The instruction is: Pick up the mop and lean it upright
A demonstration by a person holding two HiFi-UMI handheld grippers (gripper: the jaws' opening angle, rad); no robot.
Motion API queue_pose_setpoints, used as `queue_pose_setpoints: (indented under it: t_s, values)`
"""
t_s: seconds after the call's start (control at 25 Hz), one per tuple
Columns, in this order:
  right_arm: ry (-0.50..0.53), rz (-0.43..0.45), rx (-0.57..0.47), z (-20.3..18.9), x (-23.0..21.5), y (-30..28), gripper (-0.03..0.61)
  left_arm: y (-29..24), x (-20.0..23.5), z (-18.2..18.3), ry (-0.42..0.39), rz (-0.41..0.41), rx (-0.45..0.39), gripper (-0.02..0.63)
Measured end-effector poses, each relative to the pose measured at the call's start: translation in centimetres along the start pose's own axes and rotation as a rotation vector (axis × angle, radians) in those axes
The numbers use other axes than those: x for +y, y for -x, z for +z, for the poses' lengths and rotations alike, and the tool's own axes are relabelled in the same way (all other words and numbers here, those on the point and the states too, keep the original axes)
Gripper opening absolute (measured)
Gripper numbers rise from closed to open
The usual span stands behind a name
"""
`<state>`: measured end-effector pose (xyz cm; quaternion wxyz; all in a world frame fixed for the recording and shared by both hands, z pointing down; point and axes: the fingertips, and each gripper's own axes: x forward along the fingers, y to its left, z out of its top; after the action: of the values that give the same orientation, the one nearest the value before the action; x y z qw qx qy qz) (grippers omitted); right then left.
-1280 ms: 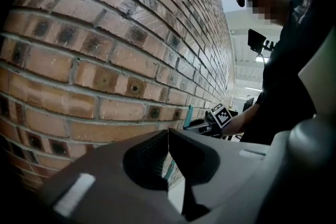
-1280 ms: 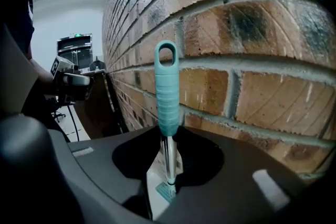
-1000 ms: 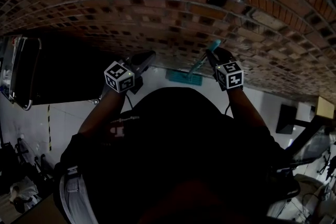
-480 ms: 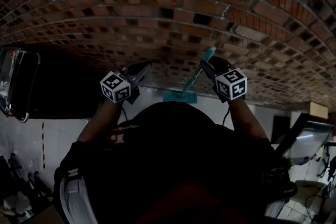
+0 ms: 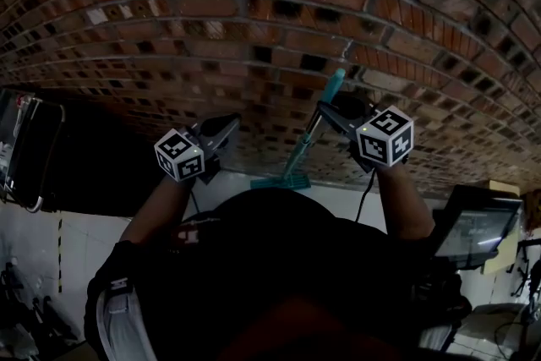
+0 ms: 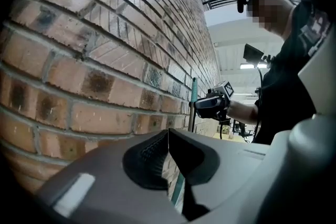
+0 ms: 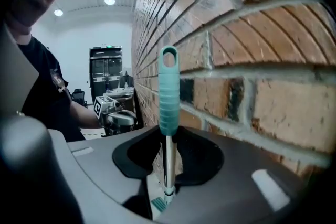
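The mop, judged light and stiff, was pinched under its teal grip by the right tongs; the left tongs were pressed together

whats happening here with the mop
A person with a gripper in each hand faces a red brick wall. The right gripper is shut on the silver pole of a teal-handled mop, just below its grip, holding it nearly upright beside the wall. The left gripper is shut and empty.

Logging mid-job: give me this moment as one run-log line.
right hand-held gripper: shut on mop handle | left hand-held gripper: shut, empty | mop head: down by brick wall
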<state>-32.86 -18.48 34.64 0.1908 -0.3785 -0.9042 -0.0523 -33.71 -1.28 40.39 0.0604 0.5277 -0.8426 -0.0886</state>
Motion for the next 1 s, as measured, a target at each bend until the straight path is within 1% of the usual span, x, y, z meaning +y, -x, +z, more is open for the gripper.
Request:
queue_pose_setpoints:
  t_s: [0.32, 0.68, 1.0]
  values:
    - [0.051, 0.097, -0.044, 7.5, 2.5, 2.0, 0.115, 0.1, -1.1, 2.3, -0.015, -0.025, -0.028, 0.002]
    - [0.105, 0.146, -0.119, 15.6, 4.0, 5.5, 0.115, 0.4, -2.0, 4.6, -0.039, -0.044, -0.065, 0.002]
    - [0.124, 0.173, -0.161, 19.6, 4.5, 7.6, 0.115, 0.6, -2.7, 5.3, -0.036, -0.058, -0.077, 0.002]
